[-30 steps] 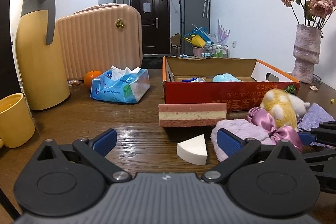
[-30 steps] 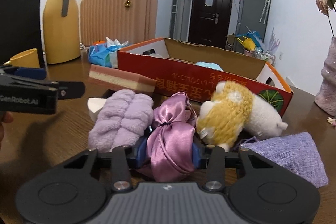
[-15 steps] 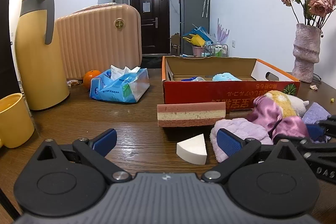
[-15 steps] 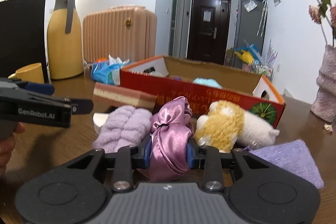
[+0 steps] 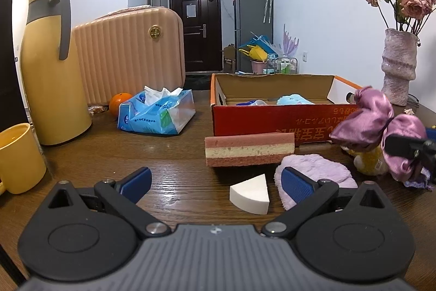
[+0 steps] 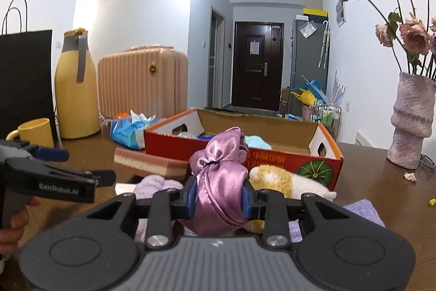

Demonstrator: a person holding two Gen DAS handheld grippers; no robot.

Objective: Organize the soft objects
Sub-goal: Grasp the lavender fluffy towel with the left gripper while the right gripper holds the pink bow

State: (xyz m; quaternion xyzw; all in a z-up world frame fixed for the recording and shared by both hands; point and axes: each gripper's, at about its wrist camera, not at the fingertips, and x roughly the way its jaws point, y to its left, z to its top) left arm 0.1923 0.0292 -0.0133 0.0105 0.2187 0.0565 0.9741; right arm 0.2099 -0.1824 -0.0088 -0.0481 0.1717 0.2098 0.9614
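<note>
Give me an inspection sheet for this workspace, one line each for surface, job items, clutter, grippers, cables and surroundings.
Surface: dark wooden table.
Job's things: purple satin bow held up; striped sponge, white wedge sponge, lilac fluffy cloth and plush toy on table; red cardboard box open.
Clutter: yellow jug, yellow mug, tissue pack, orange.
Grippers: left gripper open, empty; right gripper shut on bow.
Cables: nothing seen.
Surroundings: suitcase, vase.
</note>
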